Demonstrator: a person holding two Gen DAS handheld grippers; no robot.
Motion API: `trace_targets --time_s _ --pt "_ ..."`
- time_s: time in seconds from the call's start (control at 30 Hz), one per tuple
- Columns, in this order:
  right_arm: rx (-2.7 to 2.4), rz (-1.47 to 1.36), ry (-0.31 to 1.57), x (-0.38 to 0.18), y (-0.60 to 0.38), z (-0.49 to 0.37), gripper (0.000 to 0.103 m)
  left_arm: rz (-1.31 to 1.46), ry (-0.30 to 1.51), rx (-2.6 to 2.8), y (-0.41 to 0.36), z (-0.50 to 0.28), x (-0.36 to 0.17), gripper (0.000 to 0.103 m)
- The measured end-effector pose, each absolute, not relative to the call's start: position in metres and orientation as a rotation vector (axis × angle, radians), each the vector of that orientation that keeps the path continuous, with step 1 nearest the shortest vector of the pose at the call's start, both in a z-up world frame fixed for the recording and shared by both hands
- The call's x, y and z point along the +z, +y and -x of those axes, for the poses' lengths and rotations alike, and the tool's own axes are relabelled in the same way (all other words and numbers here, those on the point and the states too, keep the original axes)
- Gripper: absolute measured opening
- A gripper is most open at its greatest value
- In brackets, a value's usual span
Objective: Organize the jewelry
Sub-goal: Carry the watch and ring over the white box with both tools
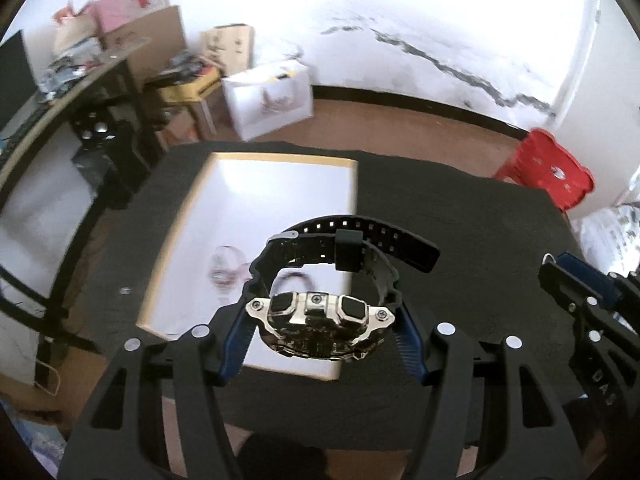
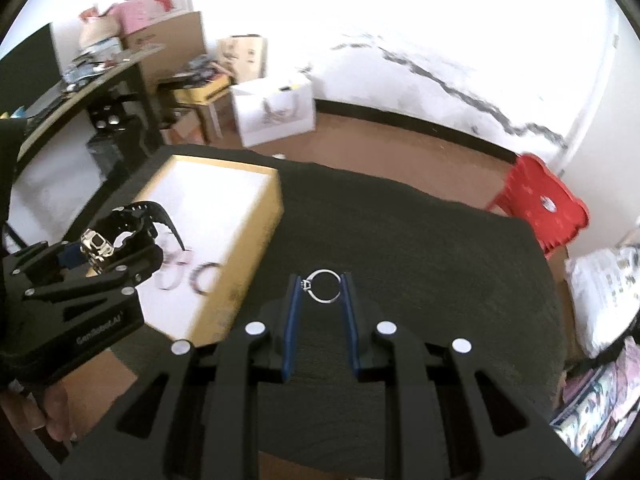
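Note:
My left gripper [image 1: 320, 312] is shut on a black wristwatch [image 1: 320, 312] with a silver case, held above a white tray with a gold rim [image 1: 280, 184]. The watch and left gripper also show in the right wrist view [image 2: 98, 246], over the tray [image 2: 224, 208]. My right gripper [image 2: 322, 286] is shut on a silver ring [image 2: 325, 286] with a small stone, held above the black cloth [image 2: 400, 232] to the right of the tray. Bracelets or rings lie in the tray, blurred [image 2: 188, 274].
The black-clothed table [image 1: 460, 216] ends near a brown floor. A red plastic stool [image 1: 548, 168] stands at the right. A white bag [image 1: 268, 104], cardboard boxes and a cluttered desk [image 1: 60, 92] stand at the left and back.

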State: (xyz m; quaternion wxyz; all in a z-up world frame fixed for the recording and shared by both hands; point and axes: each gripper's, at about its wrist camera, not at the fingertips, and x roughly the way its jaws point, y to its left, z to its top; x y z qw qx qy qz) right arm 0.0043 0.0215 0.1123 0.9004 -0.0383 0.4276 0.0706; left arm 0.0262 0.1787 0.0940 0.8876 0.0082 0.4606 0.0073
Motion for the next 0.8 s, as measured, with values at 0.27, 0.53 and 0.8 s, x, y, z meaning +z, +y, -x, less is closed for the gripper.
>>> trace_targets --time_s 0.27,0.53,0.8 --pt "0.241 0.131 0.869 0.133 0.112 -0.007 0.020 0.000 0.952 0.109 0.259 -0.014 0.109 0.061" --pt "0.272 0.160 0.891 0.123 0.167 -0.028 0.020 0.018 0.964 0.149 0.309 -0.025 0.097 0.061" --pt "0.253 0.157 0.955 0.087 0.182 -0.065 0.020 0.049 1.008 0.123 0.321 -0.053 0.064 0.061"
